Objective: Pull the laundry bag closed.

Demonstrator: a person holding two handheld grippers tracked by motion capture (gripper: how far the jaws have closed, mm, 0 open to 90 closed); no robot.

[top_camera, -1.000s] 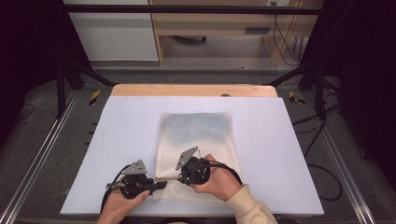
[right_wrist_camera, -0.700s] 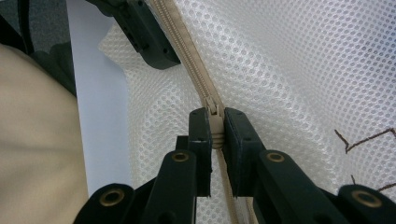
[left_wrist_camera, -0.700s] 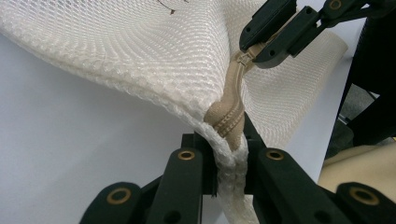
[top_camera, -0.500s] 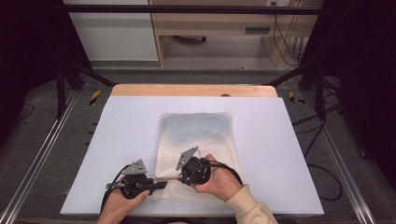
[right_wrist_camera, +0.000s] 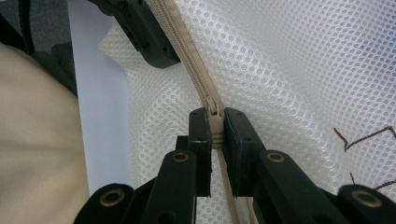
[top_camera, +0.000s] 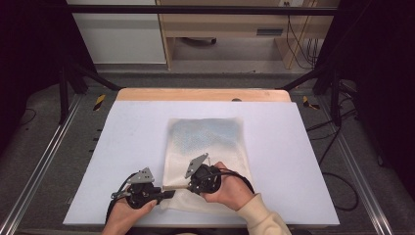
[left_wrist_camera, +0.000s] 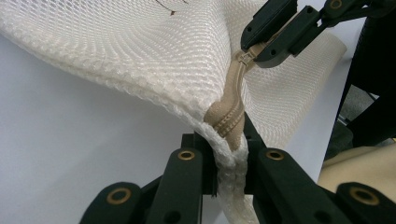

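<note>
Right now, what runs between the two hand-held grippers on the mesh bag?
A closed stretch of tan zipper, seen in both gripper views: left hand-held gripper clamps the bag's corner, right hand-held gripper pinches the zipper pull.

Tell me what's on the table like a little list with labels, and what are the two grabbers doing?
table: white top
bag: white mesh bag lying flat, blue showing inside
zipper: tan zipper along the bag's near edge
left gripper: shut on the bag's zipper end
right gripper: shut on the zipper pull
hands: one holds each gripper
</note>
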